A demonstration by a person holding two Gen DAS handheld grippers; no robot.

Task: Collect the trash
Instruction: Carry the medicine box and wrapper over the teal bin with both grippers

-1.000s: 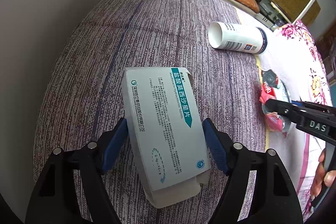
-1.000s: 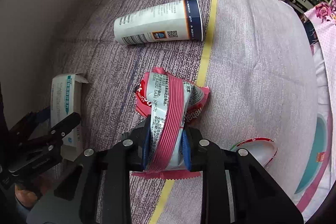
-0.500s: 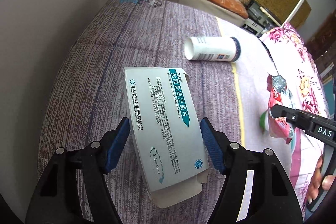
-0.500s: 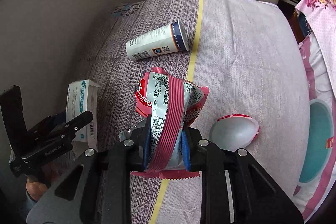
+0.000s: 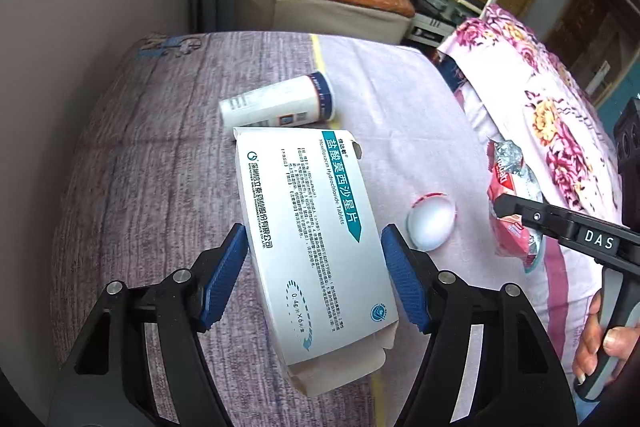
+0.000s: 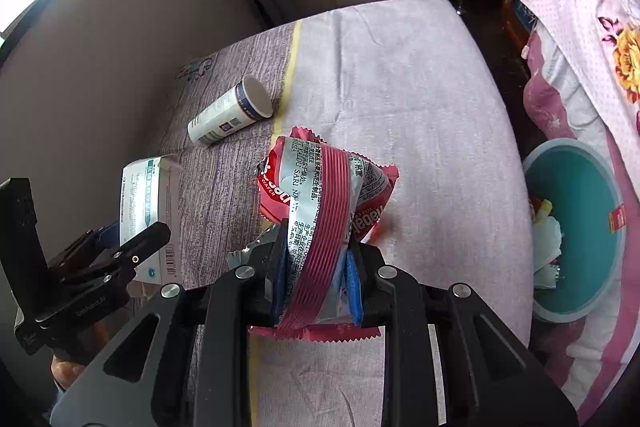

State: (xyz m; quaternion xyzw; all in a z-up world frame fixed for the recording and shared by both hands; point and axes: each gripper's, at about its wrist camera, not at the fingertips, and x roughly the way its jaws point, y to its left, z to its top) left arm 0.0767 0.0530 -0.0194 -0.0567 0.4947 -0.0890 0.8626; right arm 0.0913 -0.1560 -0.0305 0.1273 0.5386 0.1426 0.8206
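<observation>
Left wrist view has the left gripper with its blue pads on either side of a white cardboard medicine box with teal lettering, clamped on it and carrying it above the purple striped bedspread. Over on the right wrist view, the right gripper is pinched tight on a crumpled red and silver foil snack wrapper, also held clear of the bed. So both hands are loaded, looks like the carry-to-bin step. A teal round bin sits on the floor just off the bed's right side with some scraps already in it, pretty sure that's the drop spot. Next move probably wants the wrapper swung over that rim and let go, then the box. Left to grab: a white cylindrical paper tube with a navy band lying on its side, plus a small white dome-shaped lid with red trim near the right gripper.
</observation>
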